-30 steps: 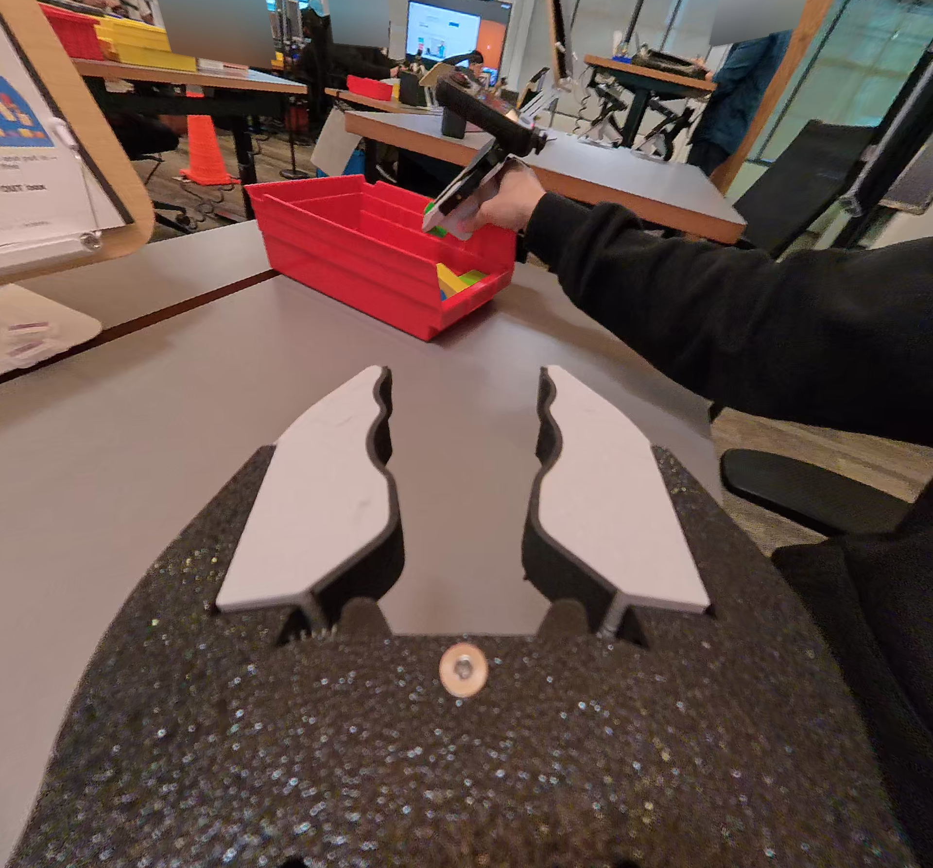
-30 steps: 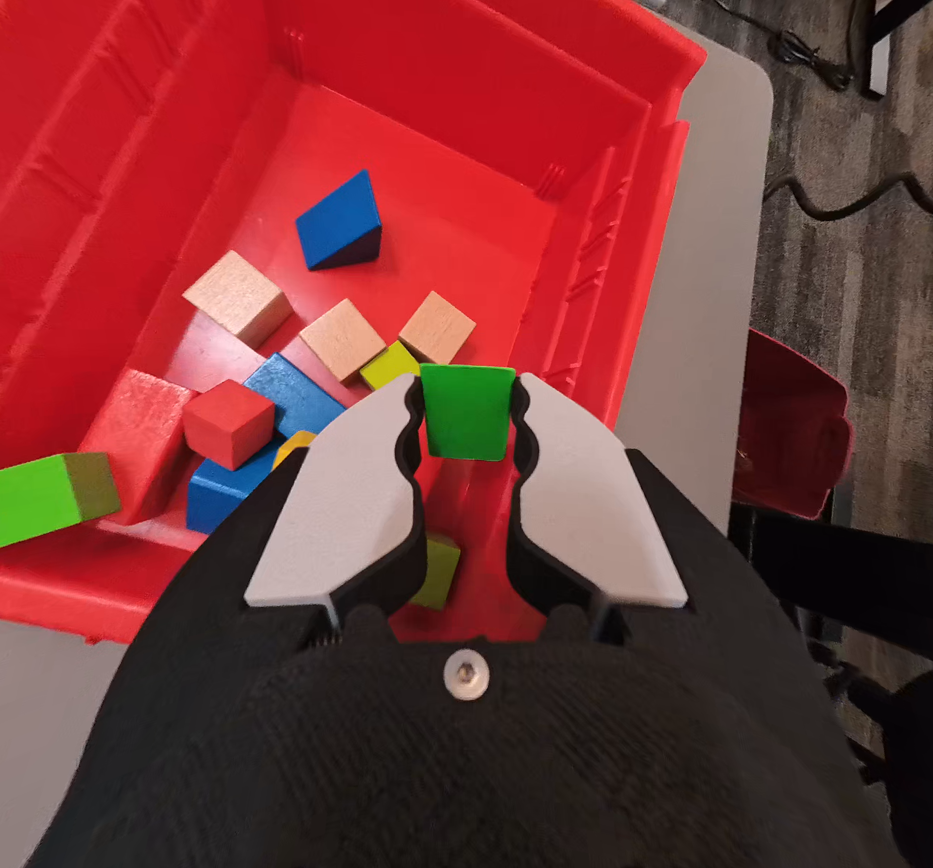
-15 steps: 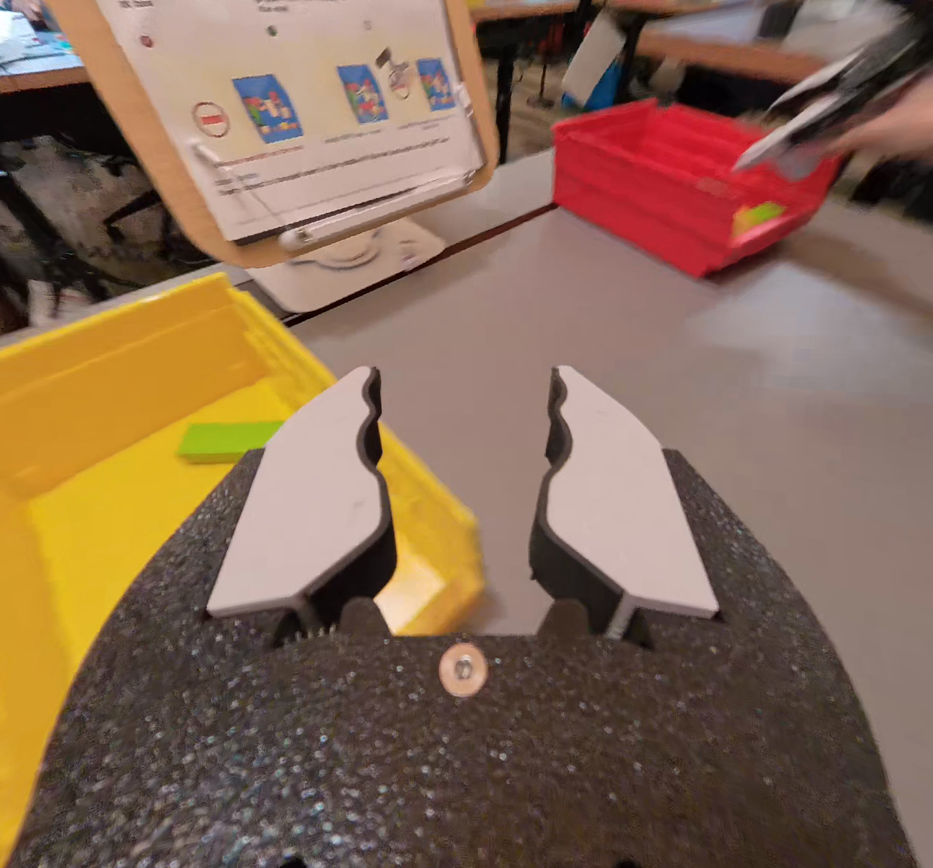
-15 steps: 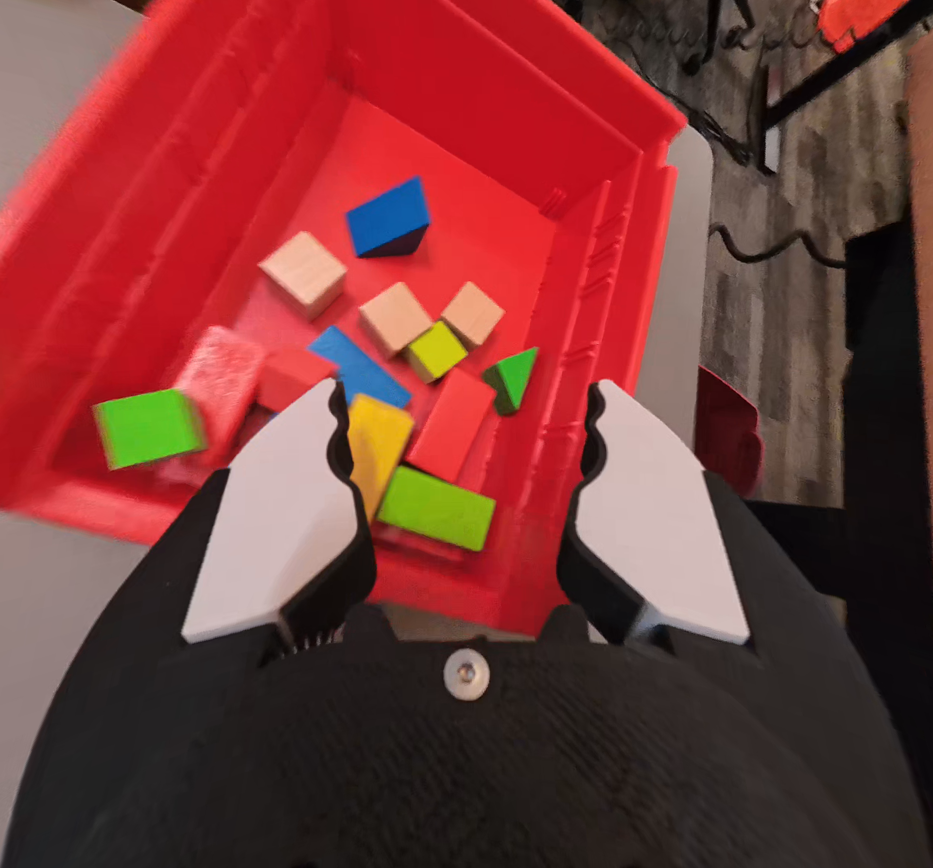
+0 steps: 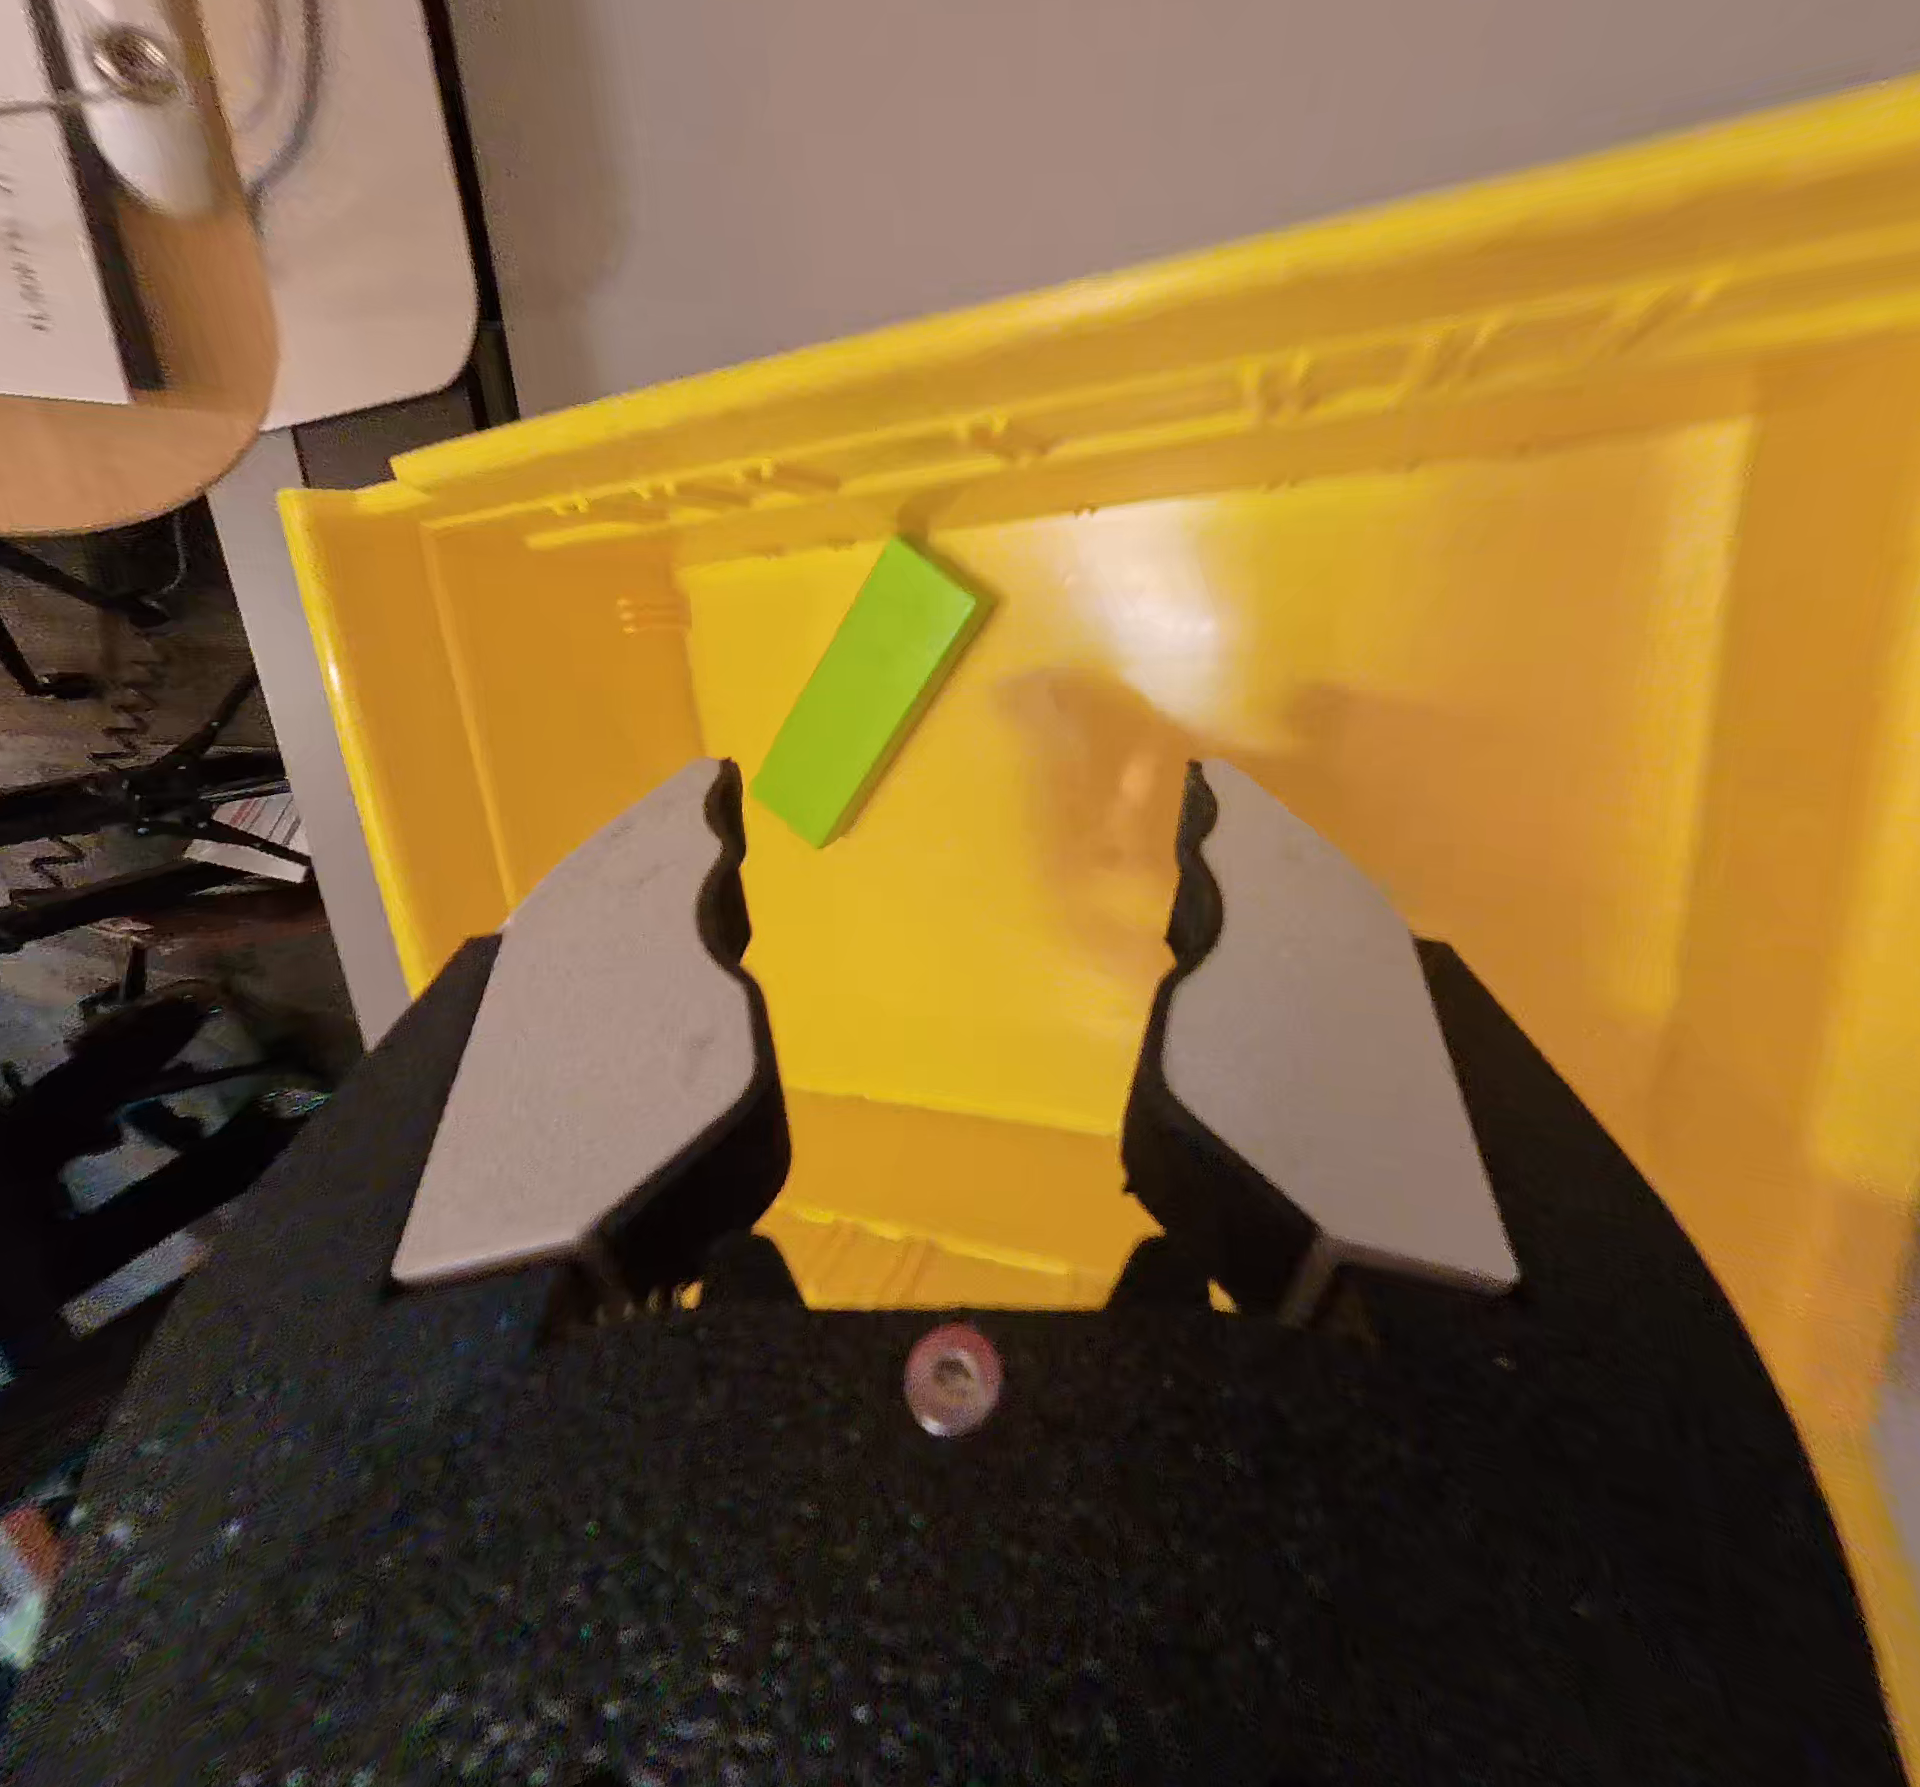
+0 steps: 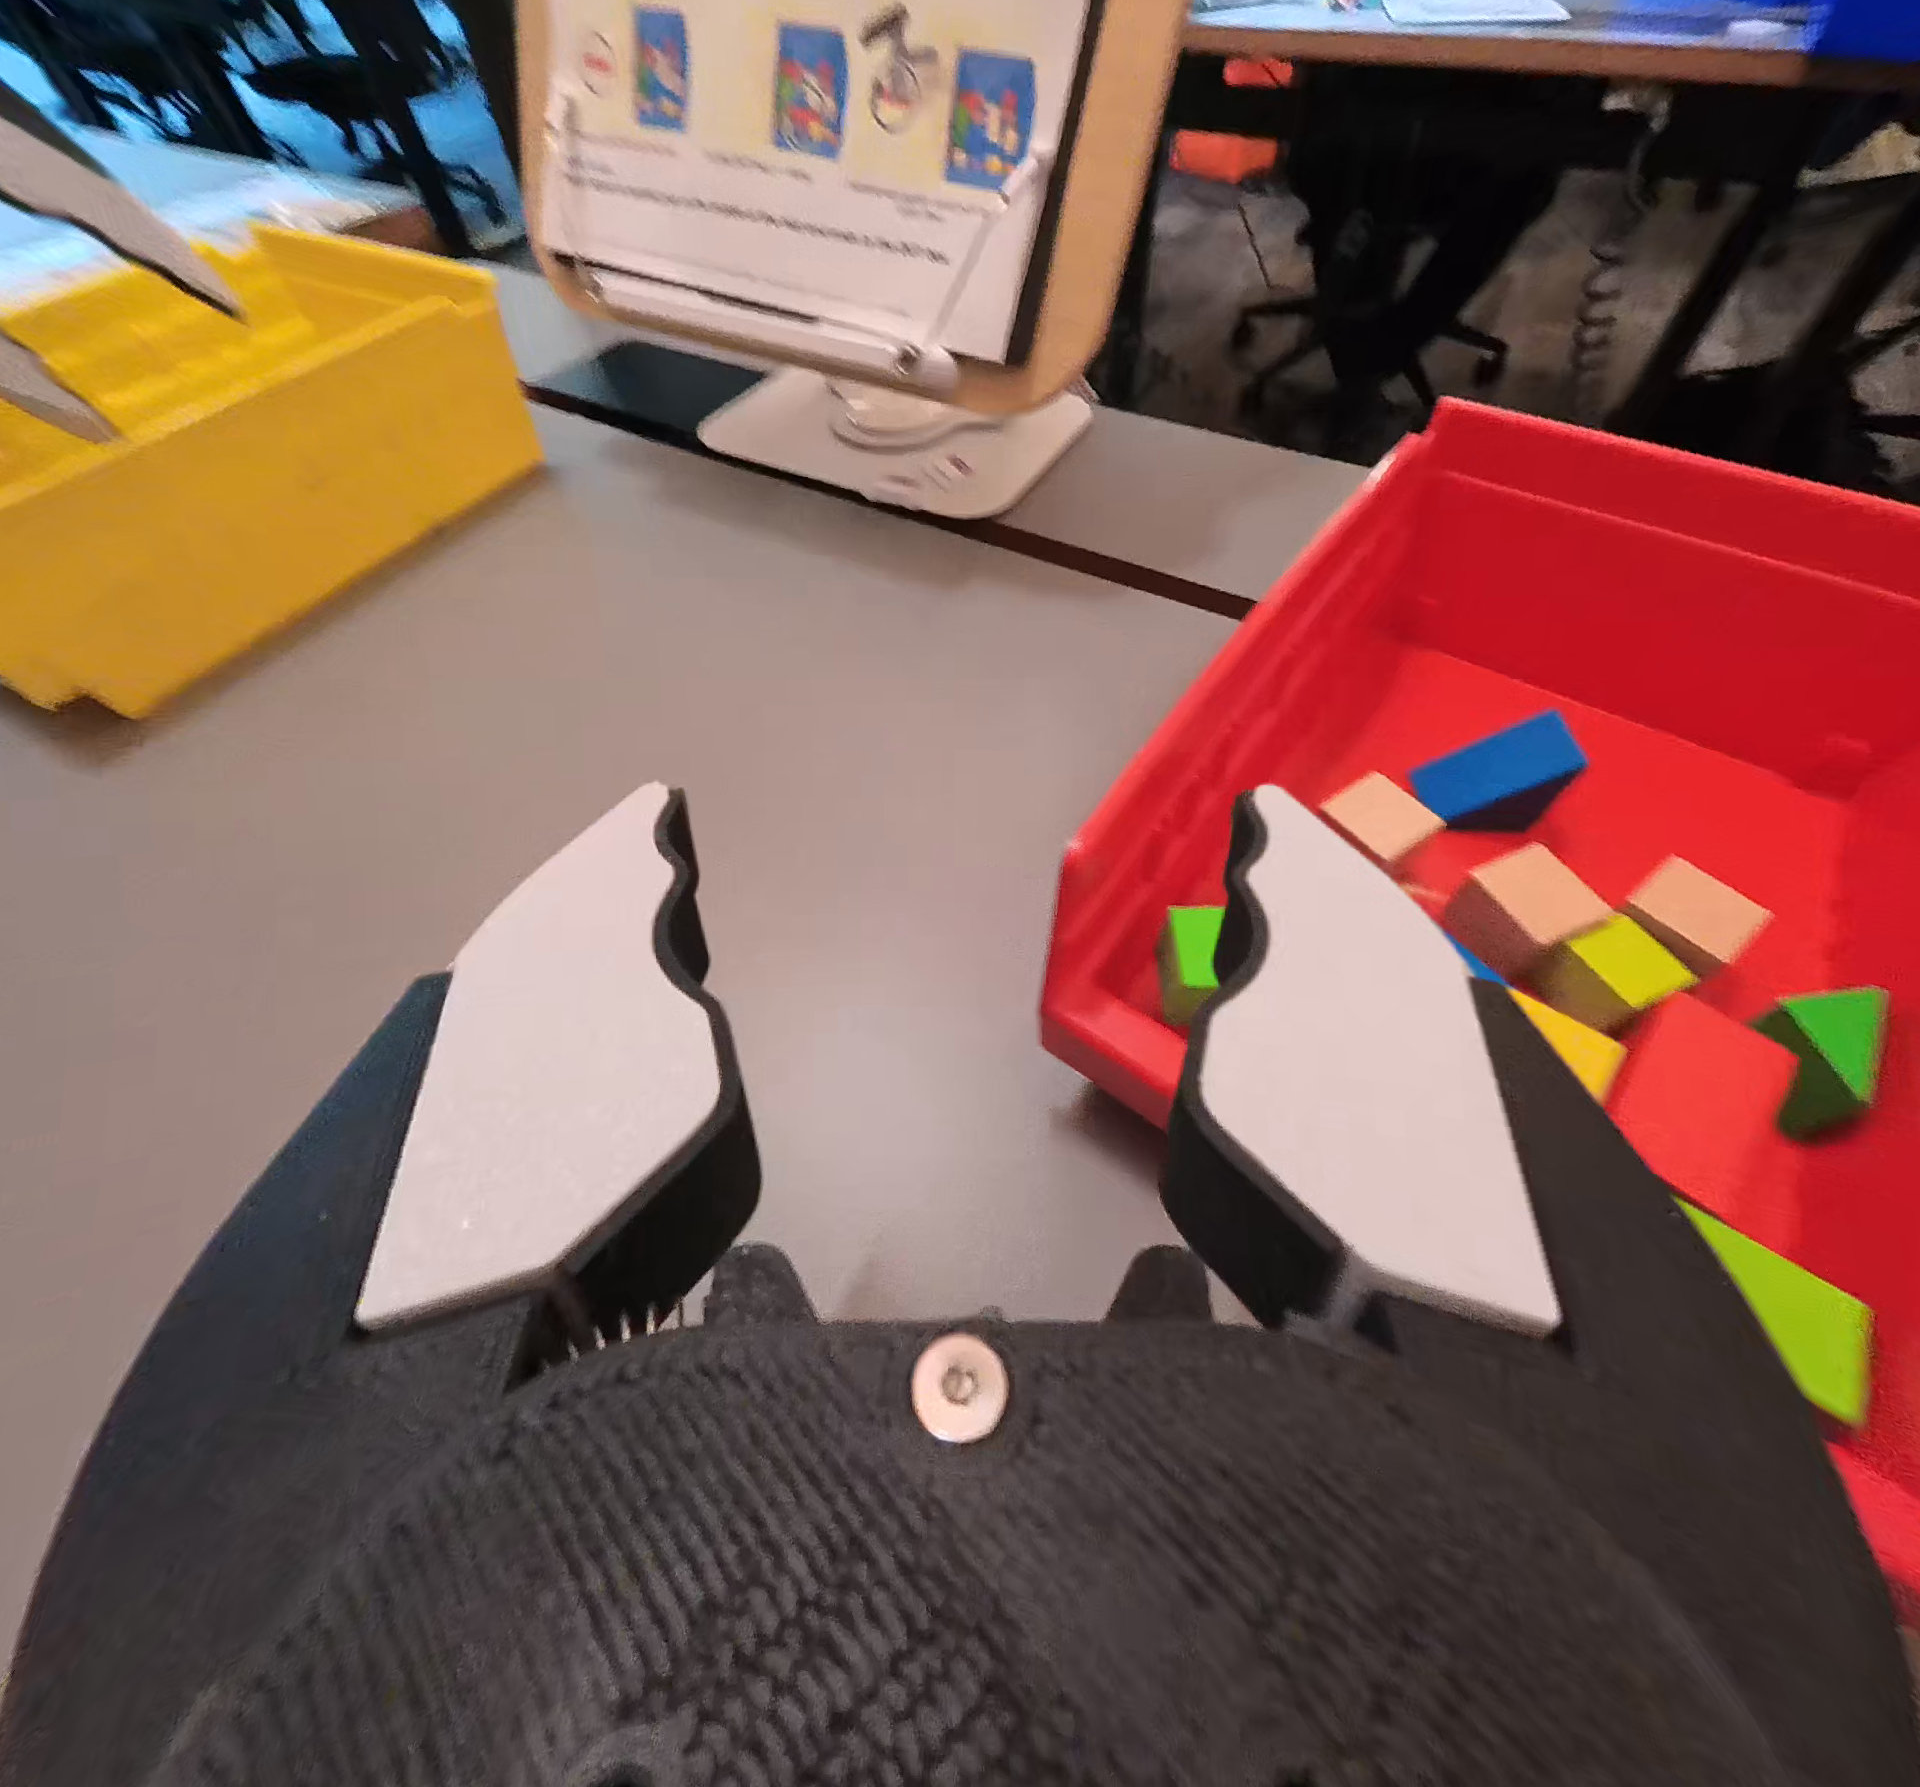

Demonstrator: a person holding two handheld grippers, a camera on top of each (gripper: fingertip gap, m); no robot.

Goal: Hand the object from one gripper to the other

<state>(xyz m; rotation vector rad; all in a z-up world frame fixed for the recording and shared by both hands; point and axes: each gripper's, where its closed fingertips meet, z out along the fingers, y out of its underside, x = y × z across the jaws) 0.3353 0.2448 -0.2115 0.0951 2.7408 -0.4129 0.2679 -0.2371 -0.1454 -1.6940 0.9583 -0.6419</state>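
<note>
Green block [image 5: 868,688]: flat on the yellow bin [image 5: 1455,366] floor, 11 o'clock of the left gripper [image 5: 961,781]
Left jaws: spread, bare
Right gripper [image 6: 961,807]: jaws spread, bare, over the table [image 6: 727,698]
Red bin [image 6: 1195,802]: 2 o'clock, holding mixed blocks

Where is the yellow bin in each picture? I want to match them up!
Left wrist view: the yellow bin fills the middle and right, seen from above, with a green block lying inside, past the open left claw.
Right wrist view: the yellow bin sits at the far left on the grey table; its inside is hidden.
Shared landmark: the wooden-framed instruction board, at the top left corner in the left wrist view.
</note>
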